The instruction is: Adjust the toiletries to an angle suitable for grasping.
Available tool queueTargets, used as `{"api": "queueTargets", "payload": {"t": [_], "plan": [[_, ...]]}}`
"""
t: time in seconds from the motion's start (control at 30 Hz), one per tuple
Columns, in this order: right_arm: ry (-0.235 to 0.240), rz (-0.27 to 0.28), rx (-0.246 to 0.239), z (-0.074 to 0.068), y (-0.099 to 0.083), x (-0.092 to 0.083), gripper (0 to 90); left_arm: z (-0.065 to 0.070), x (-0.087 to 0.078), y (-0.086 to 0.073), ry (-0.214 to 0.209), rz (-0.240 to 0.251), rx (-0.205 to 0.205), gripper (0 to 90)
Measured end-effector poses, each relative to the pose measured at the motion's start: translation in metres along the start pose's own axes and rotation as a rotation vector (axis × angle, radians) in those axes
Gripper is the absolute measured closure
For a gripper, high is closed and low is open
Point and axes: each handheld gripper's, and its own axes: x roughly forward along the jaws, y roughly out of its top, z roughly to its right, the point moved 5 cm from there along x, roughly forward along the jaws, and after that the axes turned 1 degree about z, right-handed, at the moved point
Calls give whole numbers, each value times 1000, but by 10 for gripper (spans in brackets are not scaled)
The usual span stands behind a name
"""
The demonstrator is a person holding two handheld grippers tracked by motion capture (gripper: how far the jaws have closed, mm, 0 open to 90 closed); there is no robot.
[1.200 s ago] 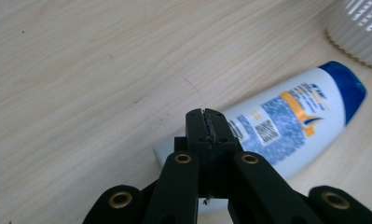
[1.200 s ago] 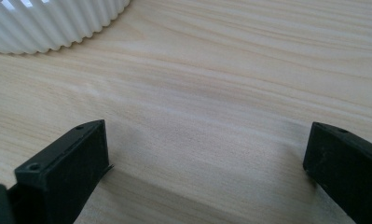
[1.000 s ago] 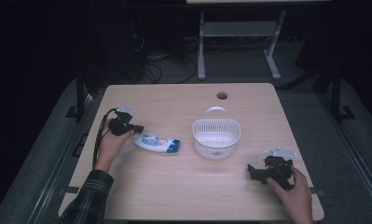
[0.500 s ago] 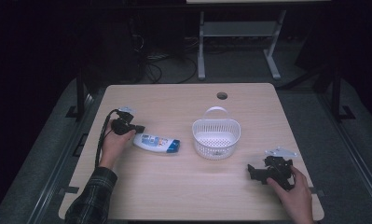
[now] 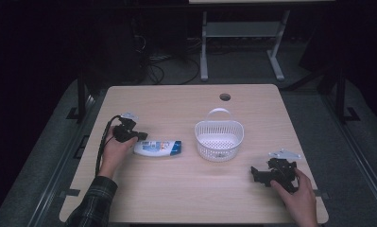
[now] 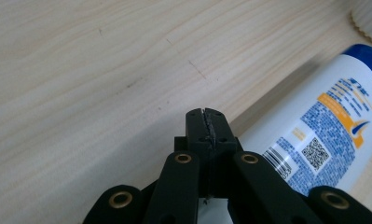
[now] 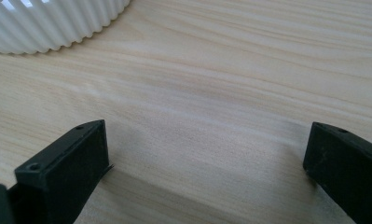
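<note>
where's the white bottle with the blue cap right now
In the high view the bottle lies on its side on the table's left half, right beside the left gripper and left of the white basket.

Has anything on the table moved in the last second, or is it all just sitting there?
Nothing has visibly changed. The left gripper stays at the white end of the lying bottle, jaws shut on nothing. The basket and the right gripper, jaws open, stay where they were.

Black grippers (image 5: 129, 133), brass screws, plaid sleeve (image 5: 92, 204)
</note>
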Motion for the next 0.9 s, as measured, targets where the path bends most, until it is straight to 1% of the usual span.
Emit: {"api": "queueTargets", "payload": {"t": [0.1,0.17,0.2,0.3,0.37,0.43,0.5,0.63,0.9], "plan": [[0,0,0,0,0,0,0,2,-3,-7,-5,3,-23,900],[0,0,0,0,0,0,0,3,-4,-12,-6,7,-30,900],[0,0,-1,0,0,0,0,3,-4,-12,-6,11,-33,900],[0,0,0,0,0,0,0,4,-6,-19,4,-1,-26,900],[0,0,0,0,0,0,0,4,-7,-22,8,-5,-33,900],[0,0,0,0,0,0,0,4,-8,-24,2,-1,-43,900],[0,0,-1,0,0,0,0,6,-10,-27,3,-8,-47,900],[0,0,0,0,0,0,0,7,-15,-33,21,-19,-37,900],[0,0,0,0,0,0,0,13,-24,-43,7,-33,-36,900]]}}
